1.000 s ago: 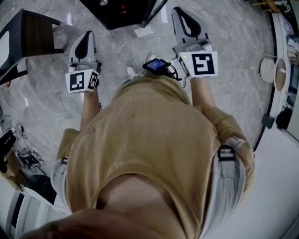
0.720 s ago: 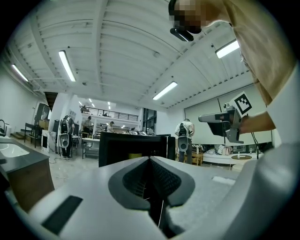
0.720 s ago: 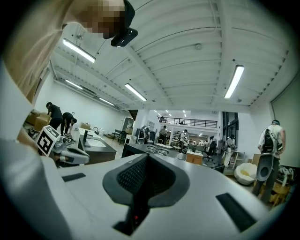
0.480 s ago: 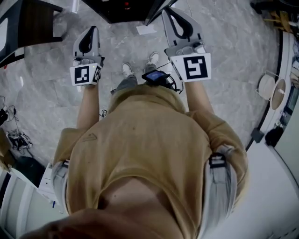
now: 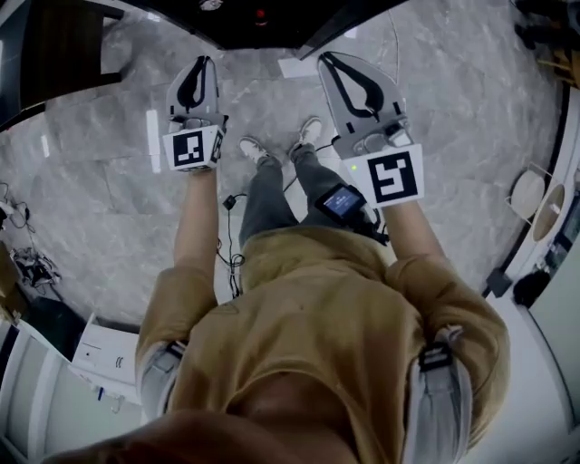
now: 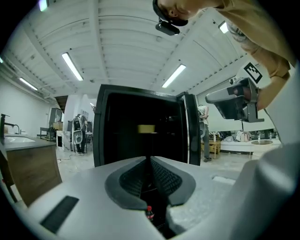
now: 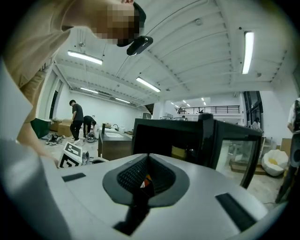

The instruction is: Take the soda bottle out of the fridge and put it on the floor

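Left tongs (image 6: 150, 159) and right tongs (image 7: 149, 156) are pinched shut and empty, their ribbed black pads (image 6: 162, 180) meeting. A boxy black fridge (image 6: 100, 133) stands open on the marbled grey floor (image 5: 109, 190).

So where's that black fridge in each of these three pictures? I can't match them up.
Head view: the fridge is a dark box at the top edge, near the centre.
Left gripper view: it fills the middle, faced straight on, its inside dark.
Right gripper view: it sits from centre to right, seen at an angle.
Shared landmark: its open door, at the fridge's right in every view.
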